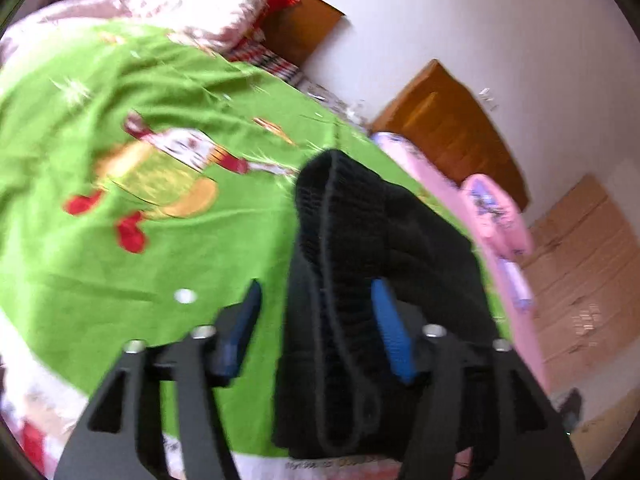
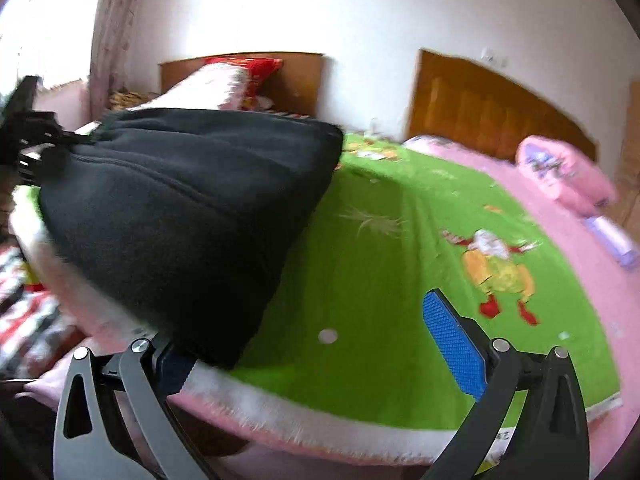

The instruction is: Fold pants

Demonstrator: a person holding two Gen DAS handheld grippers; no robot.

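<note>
Black knit pants (image 2: 176, 208) hang in the air above the near edge of the bed, bunched into a thick bundle, not laid flat. In the left wrist view the ribbed waistband (image 1: 332, 240) runs up the frame from about 6 o'clock toward 12, draped against the right blue pad of the left claw (image 1: 316, 332). That claw's pads stand apart with green showing between the left pad and the cloth, so it does not look clamped; whether the fabric is merely resting on one finger cannot be told.

In the right wrist view the right claw (image 2: 316, 360) is wide open. Its right blue pad is bare, and the pants' lower corner covers its left finger at 8 o'clock. At 9 o'clock of that view the other claw's dark frame meets the far end of the bundle.

The green blanket (image 2: 380, 272), with its cartoon figure (image 2: 496, 264) at 3 o'clock, offers a broad flat spot for folding.

The step in hand appears to be carrying the pants over to spread them. To do it well, each claw should close firmly on a waistband corner, since a loose drape could slip. Then the pair should draw apart so the fabric hangs straight, and lower it onto the middle of the blanket, legs aligned and away from the white fringe (image 2: 280, 416) at 6 o'clock.
</note>
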